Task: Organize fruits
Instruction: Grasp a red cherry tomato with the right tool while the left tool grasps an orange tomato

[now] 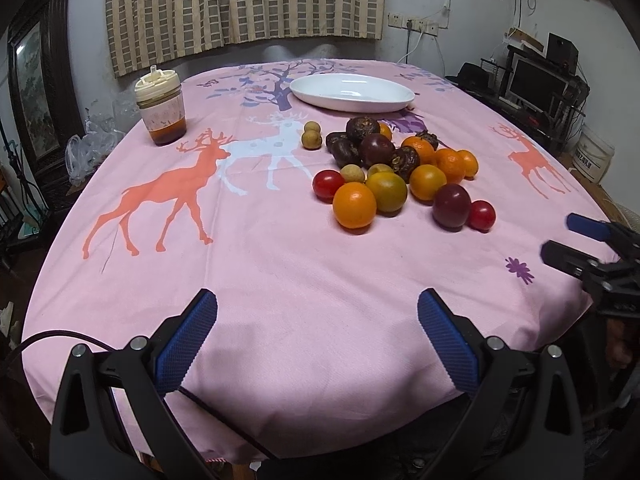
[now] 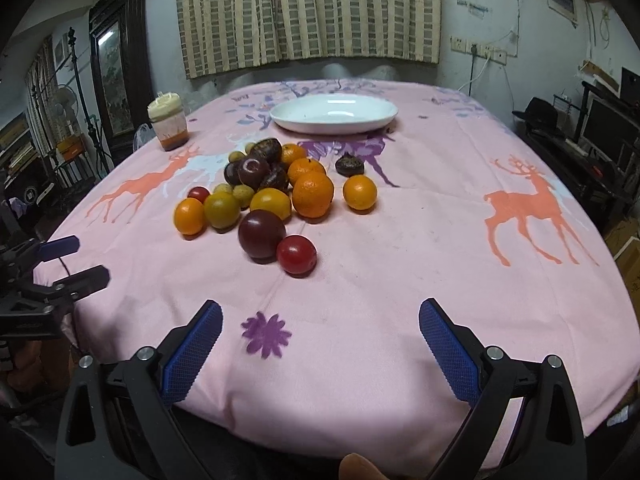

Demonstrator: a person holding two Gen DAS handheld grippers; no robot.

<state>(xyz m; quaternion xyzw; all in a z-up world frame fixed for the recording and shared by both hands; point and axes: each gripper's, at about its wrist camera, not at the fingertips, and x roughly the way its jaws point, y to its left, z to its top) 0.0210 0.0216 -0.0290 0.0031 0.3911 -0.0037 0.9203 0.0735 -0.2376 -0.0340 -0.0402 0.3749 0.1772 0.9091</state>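
Observation:
A pile of fruit (image 1: 396, 168) lies on the pink deer tablecloth (image 1: 280, 264): oranges, dark plums, red tomatoes, small tan longans and dark wrinkled fruits. It also shows in the right wrist view (image 2: 268, 196). An empty white oval dish (image 1: 352, 92) stands behind the pile, also in the right wrist view (image 2: 334, 113). My left gripper (image 1: 318, 312) is open and empty near the front table edge. My right gripper (image 2: 320, 316) is open and empty, to the right of the left one. A red tomato (image 2: 296, 255) and a dark plum (image 2: 262, 234) lie nearest it.
A jar (image 1: 161, 110) with a cream lid and brown contents stands at the back left of the table. A curtain hangs on the back wall. A framed cabinet stands at the left and a desk with a monitor (image 1: 536, 84) at the right.

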